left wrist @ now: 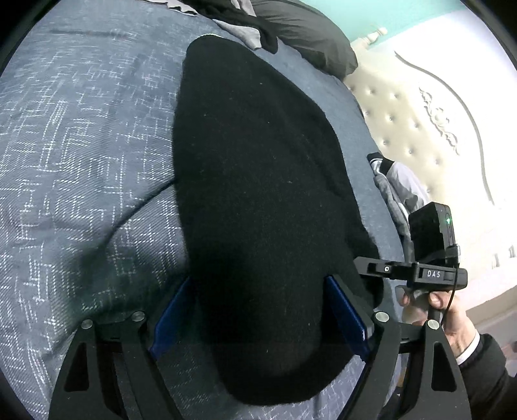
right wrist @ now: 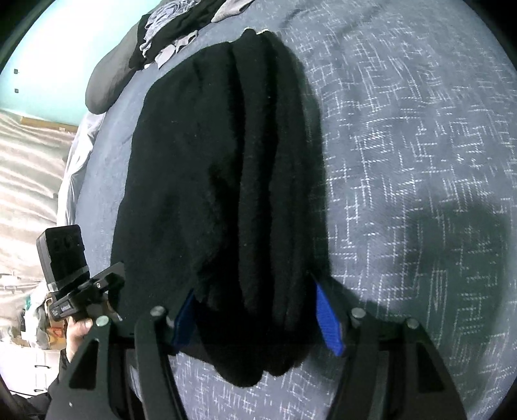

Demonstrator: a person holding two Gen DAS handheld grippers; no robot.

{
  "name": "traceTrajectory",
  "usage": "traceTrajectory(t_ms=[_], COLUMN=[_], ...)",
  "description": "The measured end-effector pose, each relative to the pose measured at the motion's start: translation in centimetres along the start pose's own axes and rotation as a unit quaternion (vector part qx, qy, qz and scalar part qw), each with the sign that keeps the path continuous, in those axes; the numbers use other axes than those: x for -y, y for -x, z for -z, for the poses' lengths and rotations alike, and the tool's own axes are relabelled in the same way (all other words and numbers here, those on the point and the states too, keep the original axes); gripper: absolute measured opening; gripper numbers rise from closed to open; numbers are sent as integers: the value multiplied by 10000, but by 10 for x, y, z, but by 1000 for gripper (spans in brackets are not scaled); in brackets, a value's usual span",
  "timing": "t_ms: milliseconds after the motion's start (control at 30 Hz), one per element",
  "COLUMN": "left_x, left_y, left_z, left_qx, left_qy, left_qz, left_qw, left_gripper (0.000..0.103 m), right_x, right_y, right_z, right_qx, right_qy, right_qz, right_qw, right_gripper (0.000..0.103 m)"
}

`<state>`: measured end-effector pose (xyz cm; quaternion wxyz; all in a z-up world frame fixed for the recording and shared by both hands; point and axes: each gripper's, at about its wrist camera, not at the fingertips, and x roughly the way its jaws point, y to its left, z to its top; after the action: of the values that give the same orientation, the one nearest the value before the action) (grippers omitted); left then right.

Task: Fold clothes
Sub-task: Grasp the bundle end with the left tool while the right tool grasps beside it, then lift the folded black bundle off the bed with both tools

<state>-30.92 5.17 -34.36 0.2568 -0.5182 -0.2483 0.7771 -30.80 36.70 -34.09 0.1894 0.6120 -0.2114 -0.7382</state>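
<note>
A black fleecy garment [left wrist: 255, 181] lies folded lengthwise into a long strip on the blue patterned bed cover [left wrist: 80, 155]. My left gripper [left wrist: 258, 310] is open, with its blue pads either side of the garment's near end. In the right wrist view the same garment [right wrist: 223, 181] shows several lengthwise folds. My right gripper [right wrist: 255, 316] is open too, its blue pads straddling that end of the strip. The right gripper also shows in the left wrist view [left wrist: 416, 274], beside the garment's edge.
A pile of dark and grey clothes [left wrist: 258, 22] lies at the far end of the bed, with a dark pillow [left wrist: 310, 35]. A cream tufted headboard [left wrist: 413, 129] stands at the right. Another grey garment [left wrist: 397, 187] lies by the bed's edge.
</note>
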Motion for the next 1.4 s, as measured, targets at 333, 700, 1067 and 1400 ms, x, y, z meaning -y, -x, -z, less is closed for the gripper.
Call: traceTrajectory(t_ms=[333,700,1067,1400], left_x=[3,7,6,40], left_y=[-1,-11,-15,9], left_z=[-1,-13,-19,-24], left_qx=[-74,-142,-137,112], left_qy=[-1,0,-17,-347], left_qz=[-25,32,33,-238], left_qw=[10000,9999,9999,9991], left_gripper=[80,82,80,58], right_x=[0,2,-3,-22], right_y=[6,1,3,23], right_z=[5,-4,-7,-2], right_qx=[72,167,288,613], right_qy=[223,227,354,815], right_qz=[-46,-209,-349,-39], right_qw=[9997,9994,9983,9948], right_gripper=[52,56,52,31])
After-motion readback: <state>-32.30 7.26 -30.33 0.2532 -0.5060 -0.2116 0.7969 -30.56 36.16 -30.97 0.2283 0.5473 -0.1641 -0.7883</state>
